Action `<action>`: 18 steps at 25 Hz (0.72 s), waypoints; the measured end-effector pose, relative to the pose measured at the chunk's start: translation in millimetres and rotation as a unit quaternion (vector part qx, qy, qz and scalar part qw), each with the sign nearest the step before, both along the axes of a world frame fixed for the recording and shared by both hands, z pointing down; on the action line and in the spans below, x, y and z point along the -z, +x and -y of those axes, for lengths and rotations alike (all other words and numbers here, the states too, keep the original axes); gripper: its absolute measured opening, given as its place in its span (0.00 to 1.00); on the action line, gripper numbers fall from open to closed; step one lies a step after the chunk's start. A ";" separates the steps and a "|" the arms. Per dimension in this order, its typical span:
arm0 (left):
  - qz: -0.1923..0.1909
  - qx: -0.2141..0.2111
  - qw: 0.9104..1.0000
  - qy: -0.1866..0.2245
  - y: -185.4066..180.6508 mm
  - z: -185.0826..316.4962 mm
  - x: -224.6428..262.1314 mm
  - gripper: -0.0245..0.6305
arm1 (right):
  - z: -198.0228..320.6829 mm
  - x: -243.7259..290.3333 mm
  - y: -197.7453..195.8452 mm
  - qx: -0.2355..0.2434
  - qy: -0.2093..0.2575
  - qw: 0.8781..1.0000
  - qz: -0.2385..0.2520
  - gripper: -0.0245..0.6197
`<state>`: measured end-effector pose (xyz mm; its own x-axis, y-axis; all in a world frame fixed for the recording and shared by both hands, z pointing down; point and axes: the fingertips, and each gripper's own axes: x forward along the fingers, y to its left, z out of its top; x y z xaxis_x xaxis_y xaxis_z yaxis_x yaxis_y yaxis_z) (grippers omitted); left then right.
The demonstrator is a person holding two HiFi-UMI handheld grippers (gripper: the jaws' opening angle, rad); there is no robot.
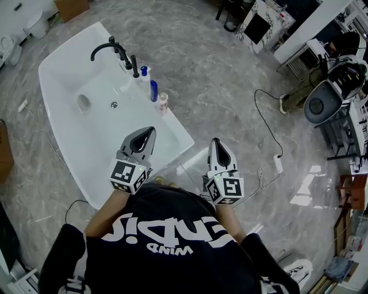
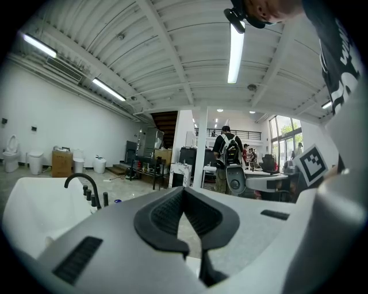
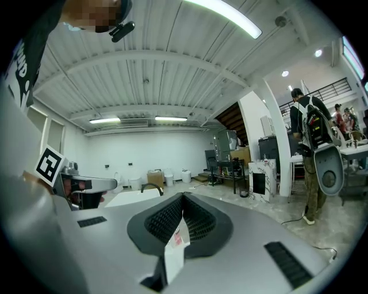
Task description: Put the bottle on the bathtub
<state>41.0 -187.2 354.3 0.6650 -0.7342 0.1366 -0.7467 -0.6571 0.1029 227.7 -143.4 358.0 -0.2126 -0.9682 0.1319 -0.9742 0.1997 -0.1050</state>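
Note:
A white bathtub (image 1: 69, 143) with a black faucet (image 1: 109, 49) fills the upper left of the head view. Three small bottles stand on its right rim: a white one with a blue cap (image 1: 144, 73), a blue one (image 1: 154, 90) and a pinkish one (image 1: 163, 101). My left gripper (image 1: 150, 131) hovers over the tub's near corner, its jaws shut with nothing in them (image 2: 184, 189). My right gripper (image 1: 216, 140) is over the floor just right of the tub, its tips together (image 3: 183, 196). A small white paper tag (image 3: 175, 247) sits in the hollow behind the tips.
A cable with a power strip (image 1: 278, 163) lies on the marble floor to the right. An office chair (image 1: 322, 100) and desks stand at the far right. A cardboard box (image 1: 72, 7) is beyond the tub. A person with a backpack (image 2: 230, 152) stands far off.

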 end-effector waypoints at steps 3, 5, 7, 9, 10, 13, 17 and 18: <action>-0.001 0.001 1.000 0.001 0.2 -3.2 0.7 0.05 | -3.7 0.8 2.8 -0.004 0.001 1.000 0.000 0.07; -0.003 0.002 1.000 0.002 0.8 -5.8 2.8 0.05 | -6.7 1.7 4.9 -0.005 0.002 1.000 0.001 0.07; -0.003 0.002 1.000 0.002 1.2 -9.3 3.3 0.05 | -10.3 1.6 6.2 -0.007 0.003 1.000 0.002 0.07; -0.003 0.002 1.000 0.003 0.5 -12.6 2.1 0.05 | -13.5 0.6 5.6 -0.008 0.004 1.000 0.003 0.07; -0.003 0.002 1.000 0.003 -0.3 -14.3 1.4 0.05 | -14.9 -0.1 4.6 -0.008 0.005 1.000 0.003 0.07; -0.002 0.002 1.000 0.005 -2.0 -18.8 0.8 0.05 | -17.9 -1.1 1.9 -0.006 0.005 1.000 0.004 0.07; -0.002 0.003 1.000 0.006 -4.0 -21.5 1.3 0.05 | -18.4 -1.2 1.0 -0.008 0.005 1.000 0.010 0.07; -0.001 0.004 1.000 0.006 -5.5 -21.5 1.9 0.05 | -18.1 -1.0 0.4 -0.009 0.005 1.000 0.011 0.07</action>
<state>35.5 -165.7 352.5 0.6589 -0.7418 0.1253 -0.7522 -0.6518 0.0969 228.0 -125.3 358.9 -0.1977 -0.9733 0.1167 -0.9752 0.1832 -0.1244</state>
